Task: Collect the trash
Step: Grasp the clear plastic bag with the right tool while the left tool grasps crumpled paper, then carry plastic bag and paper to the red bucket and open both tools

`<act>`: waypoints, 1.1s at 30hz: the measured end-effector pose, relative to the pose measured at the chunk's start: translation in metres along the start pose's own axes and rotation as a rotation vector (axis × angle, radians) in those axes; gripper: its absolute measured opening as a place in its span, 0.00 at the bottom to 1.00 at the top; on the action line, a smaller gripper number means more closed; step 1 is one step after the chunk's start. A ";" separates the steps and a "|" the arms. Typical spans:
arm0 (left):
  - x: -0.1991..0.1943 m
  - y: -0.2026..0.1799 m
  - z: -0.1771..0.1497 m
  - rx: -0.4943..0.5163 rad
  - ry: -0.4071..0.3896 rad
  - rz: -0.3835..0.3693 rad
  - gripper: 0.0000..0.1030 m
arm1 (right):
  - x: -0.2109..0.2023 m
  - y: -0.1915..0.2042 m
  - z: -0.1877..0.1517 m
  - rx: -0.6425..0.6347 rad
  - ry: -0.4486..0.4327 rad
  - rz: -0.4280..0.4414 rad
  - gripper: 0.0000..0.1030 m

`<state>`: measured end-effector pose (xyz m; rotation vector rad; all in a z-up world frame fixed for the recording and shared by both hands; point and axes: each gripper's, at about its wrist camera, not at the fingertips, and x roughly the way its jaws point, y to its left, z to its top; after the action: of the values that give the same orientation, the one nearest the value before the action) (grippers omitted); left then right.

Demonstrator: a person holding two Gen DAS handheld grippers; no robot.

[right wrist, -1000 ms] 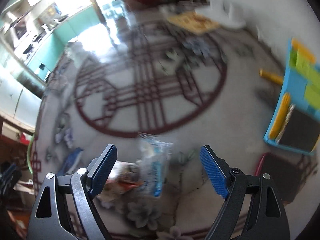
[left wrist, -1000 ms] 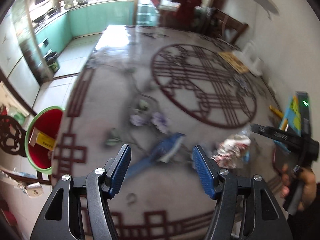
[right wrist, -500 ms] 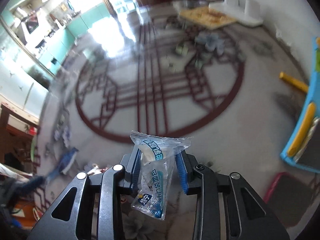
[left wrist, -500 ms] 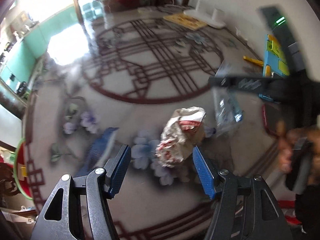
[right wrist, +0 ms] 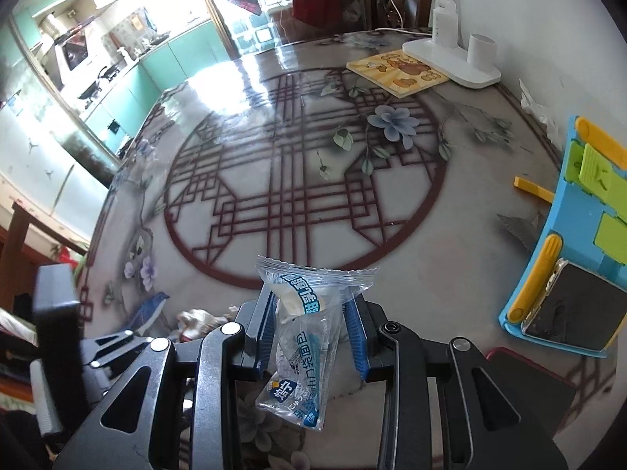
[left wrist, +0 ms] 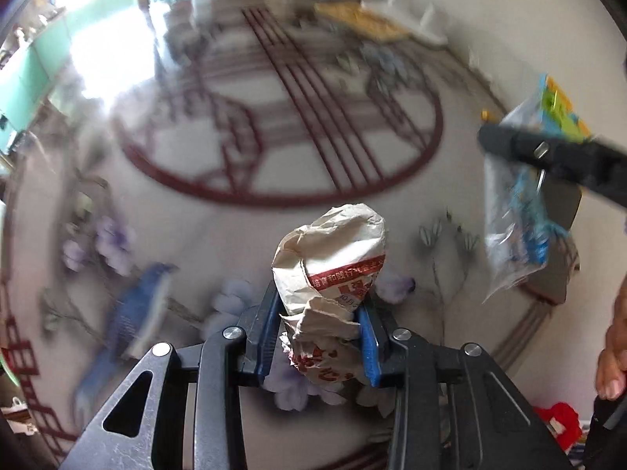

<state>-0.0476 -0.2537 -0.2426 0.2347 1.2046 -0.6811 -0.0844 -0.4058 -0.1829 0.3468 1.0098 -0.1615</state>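
My left gripper [left wrist: 317,337] is shut on a crumpled white paper wrapper with red print [left wrist: 333,266], held just above the patterned table [left wrist: 235,235]. My right gripper [right wrist: 311,333] is shut on a clear plastic wrapper with blue print [right wrist: 305,337], lifted off the table [right wrist: 411,258]. In the left wrist view the right gripper's arm [left wrist: 548,160] and its clear wrapper [left wrist: 513,215] hang at the right. In the right wrist view the left gripper [right wrist: 113,344] and a bit of the paper wrapper [right wrist: 196,319] show at the lower left.
A blue and green toy board with a phone [right wrist: 568,258] lies at the table's right edge, a yellow stick [right wrist: 533,190] beside it. A yellow picture board [right wrist: 395,72] and a white stand with a cup [right wrist: 454,58] sit at the back.
My left gripper closed on the crumpled paper wrapper, which now sits between its pads. My right gripper keeps its hold on the clear wrapper and has lifted it a little.
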 end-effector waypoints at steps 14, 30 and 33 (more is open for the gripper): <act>-0.106 0.102 -0.009 -0.215 -0.223 0.217 0.32 | 0.019 0.089 0.026 -0.169 -0.016 0.107 0.30; -0.152 0.163 -0.025 -0.228 -0.290 0.236 0.32 | 0.023 0.162 0.026 -0.243 -0.056 0.103 0.30; -0.161 0.177 -0.019 -0.207 -0.313 0.216 0.32 | 0.017 0.172 0.029 -0.234 -0.076 0.078 0.30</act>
<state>0.0131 -0.0485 -0.1344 0.0784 0.9245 -0.3842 -0.0024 -0.2549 -0.1472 0.1649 0.9277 0.0141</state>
